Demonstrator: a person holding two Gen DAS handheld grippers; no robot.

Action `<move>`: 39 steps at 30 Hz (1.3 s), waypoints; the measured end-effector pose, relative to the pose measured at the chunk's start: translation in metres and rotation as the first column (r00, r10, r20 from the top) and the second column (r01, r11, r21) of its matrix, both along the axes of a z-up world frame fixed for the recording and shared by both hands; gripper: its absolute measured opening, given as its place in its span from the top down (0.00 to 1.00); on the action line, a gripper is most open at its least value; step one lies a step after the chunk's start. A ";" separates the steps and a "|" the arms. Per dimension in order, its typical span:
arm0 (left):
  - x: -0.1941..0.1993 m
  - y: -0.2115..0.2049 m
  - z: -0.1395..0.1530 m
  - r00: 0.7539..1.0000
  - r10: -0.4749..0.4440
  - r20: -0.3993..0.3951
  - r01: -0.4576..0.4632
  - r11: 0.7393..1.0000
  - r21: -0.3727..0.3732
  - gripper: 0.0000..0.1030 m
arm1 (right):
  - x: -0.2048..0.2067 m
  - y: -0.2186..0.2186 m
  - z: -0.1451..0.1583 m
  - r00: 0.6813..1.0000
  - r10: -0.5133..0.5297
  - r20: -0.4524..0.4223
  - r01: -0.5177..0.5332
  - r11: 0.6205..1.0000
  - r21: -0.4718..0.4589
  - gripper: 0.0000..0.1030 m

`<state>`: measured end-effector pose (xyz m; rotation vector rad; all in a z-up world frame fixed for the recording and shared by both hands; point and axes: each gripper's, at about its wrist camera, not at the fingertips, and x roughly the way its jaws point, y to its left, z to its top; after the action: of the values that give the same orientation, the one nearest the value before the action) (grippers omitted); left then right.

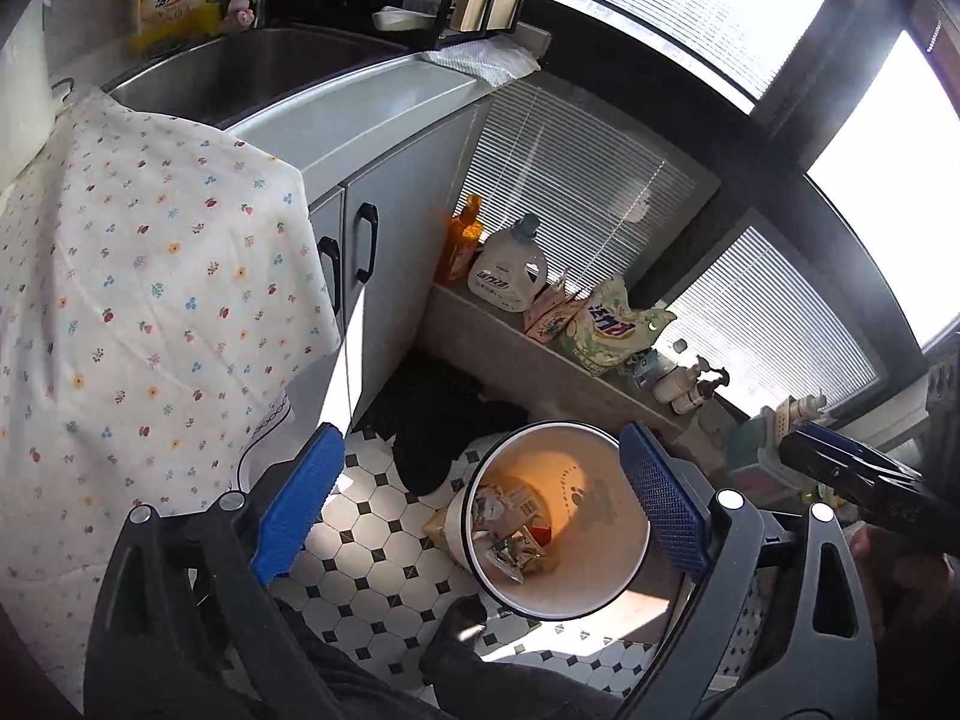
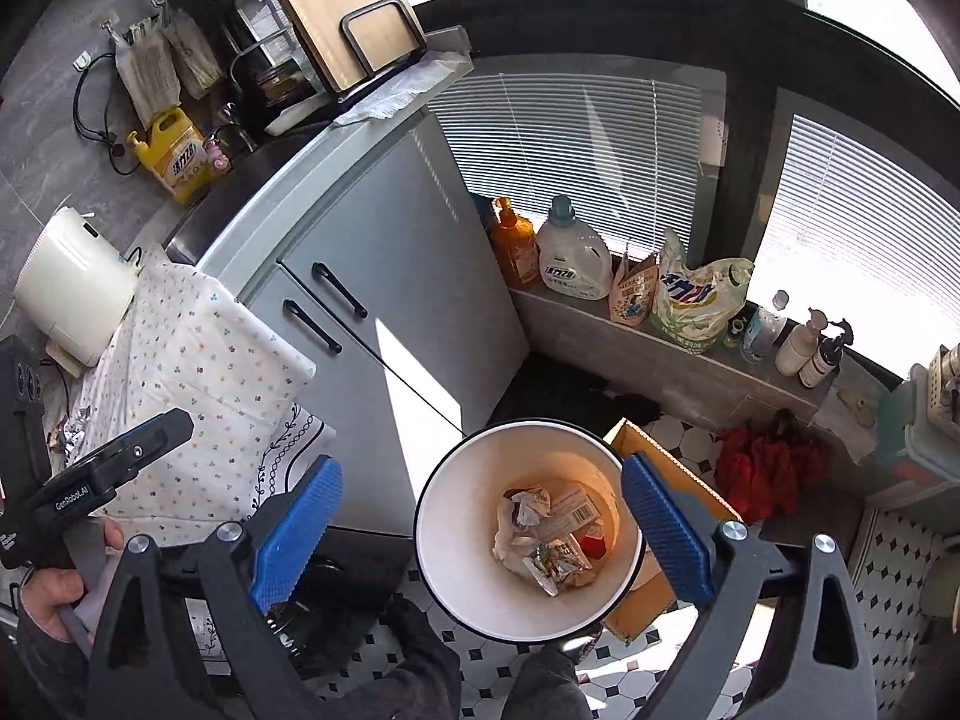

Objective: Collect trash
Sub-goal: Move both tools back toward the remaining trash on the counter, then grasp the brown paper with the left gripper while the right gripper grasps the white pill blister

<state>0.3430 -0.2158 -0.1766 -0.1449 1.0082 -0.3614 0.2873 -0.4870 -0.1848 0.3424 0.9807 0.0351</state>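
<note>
A white round trash bin [image 1: 591,600] [image 2: 462,516] stands on the black-and-white tiled floor. Crumpled wrappers and paper scraps [image 1: 510,534] [image 2: 552,531] lie at its bottom. My left gripper [image 1: 480,507] hangs above the bin, open, with nothing between its blue pads [image 1: 297,510]. My right gripper [image 2: 483,531] is also above the bin and open, its blue pads [image 2: 666,525] wide apart and empty. Crinkled foil scraps [image 2: 72,420] lie on the floral cloth at the left in the right wrist view.
A table under a floral cloth [image 1: 150,300] [image 2: 204,354] stands left of the bin. Behind it are a grey sink cabinet [image 1: 390,210] [image 2: 390,264] and a ledge with detergent bottles [image 1: 510,273] [image 2: 567,258]. A cardboard box [image 2: 675,468] and red cloth [image 2: 762,468] lie right of the bin.
</note>
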 end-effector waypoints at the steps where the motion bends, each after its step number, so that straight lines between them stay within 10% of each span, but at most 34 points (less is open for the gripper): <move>1: 0.000 0.011 0.004 1.000 0.021 0.007 -0.021 1.000 0.001 0.09 | 0.003 0.008 0.003 1.000 0.015 0.007 -0.015 1.000 0.003 0.08; 16: -0.027 0.177 0.043 0.945 0.315 0.091 -0.316 0.949 -0.005 0.06 | 0.054 0.158 0.045 0.964 0.246 0.102 -0.247 0.969 0.002 0.08; 39: -0.073 0.434 0.042 0.757 0.643 0.116 -0.640 0.765 -0.070 0.06 | 0.093 0.382 0.063 0.873 0.473 0.121 -0.471 0.881 -0.049 0.08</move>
<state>0.2698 0.2185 -0.1342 -0.4738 0.7607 0.2521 0.3805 -0.1049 -0.1219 0.0734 0.9153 0.4902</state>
